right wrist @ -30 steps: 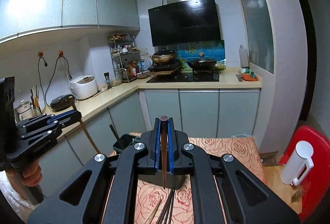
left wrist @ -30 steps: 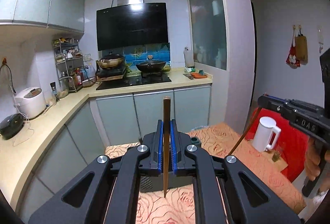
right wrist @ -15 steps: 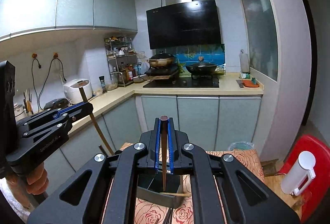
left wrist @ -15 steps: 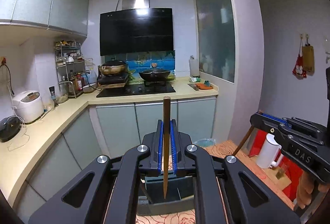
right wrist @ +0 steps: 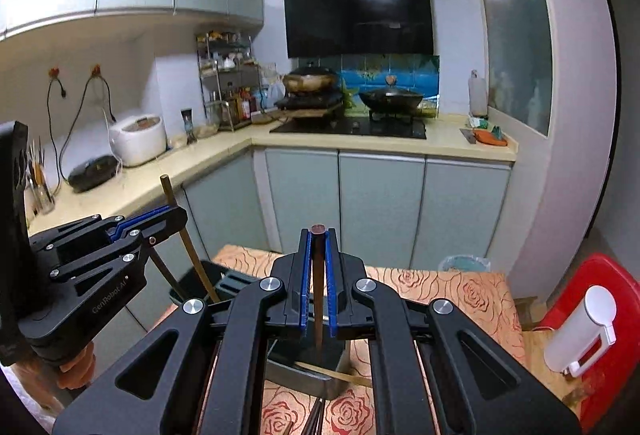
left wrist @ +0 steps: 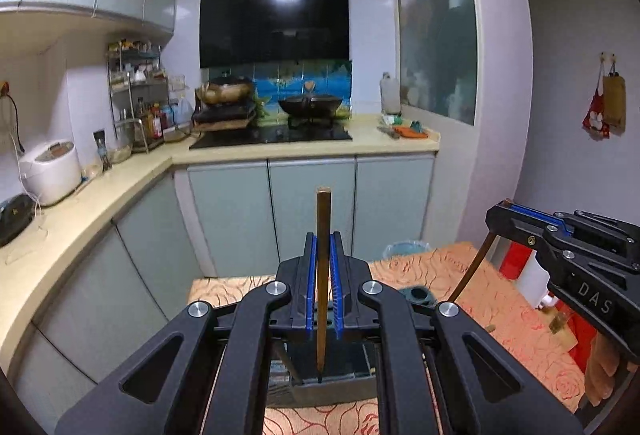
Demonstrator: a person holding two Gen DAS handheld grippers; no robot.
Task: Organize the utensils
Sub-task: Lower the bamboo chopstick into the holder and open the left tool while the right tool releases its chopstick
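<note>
Left tool [left wrist: 323, 287] clenched on an upright brown chopstick [left wrist: 322, 275], right tool [right wrist: 316, 283] clenched on a dark chopstick [right wrist: 318, 299], both tips just above a dark holder [right wrist: 308, 375] on the rose-patterned desk [right wrist: 460, 299]

A brown chopstick [left wrist: 322, 275] is clamped upright between the blue-padded fingers [left wrist: 311, 287] of the left gripper [left wrist: 323, 289], its lower tip seen over a dark holder [left wrist: 328, 385] on the rose-patterned bench [left wrist: 492, 299]. At right, the right gripper [left wrist: 500, 213] is seen closed on a second, slanted chopstick [left wrist: 472, 271].
</note>
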